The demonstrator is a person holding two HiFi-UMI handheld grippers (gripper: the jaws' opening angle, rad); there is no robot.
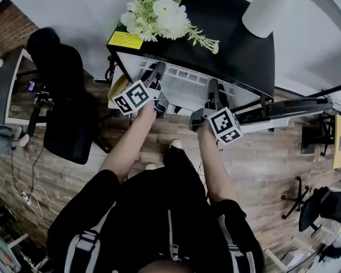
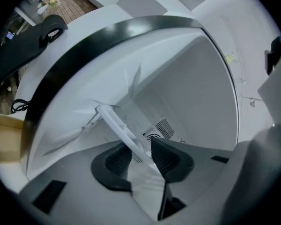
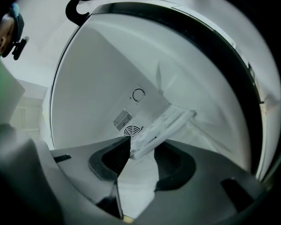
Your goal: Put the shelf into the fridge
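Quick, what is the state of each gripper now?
Left gripper: closed on the shelf.
Right gripper: open, shelf end between its jaws.

No legible text anywhere. Yellow label [image 1: 125, 40] on fridge [image 1: 227, 33] top edge: print too small. Square coded marker [image 1: 132, 97] on left gripper [image 2: 139, 156] cube, second marker [image 1: 224, 125] on right gripper [image 3: 141, 157] cube (patterns only, no characters). Circular mark [image 3: 138, 94] on fridge back wall, unreadable.

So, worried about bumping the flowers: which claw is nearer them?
Left. The left claw sits just below the flowers in the head view; the right claw is farther off, lower right.
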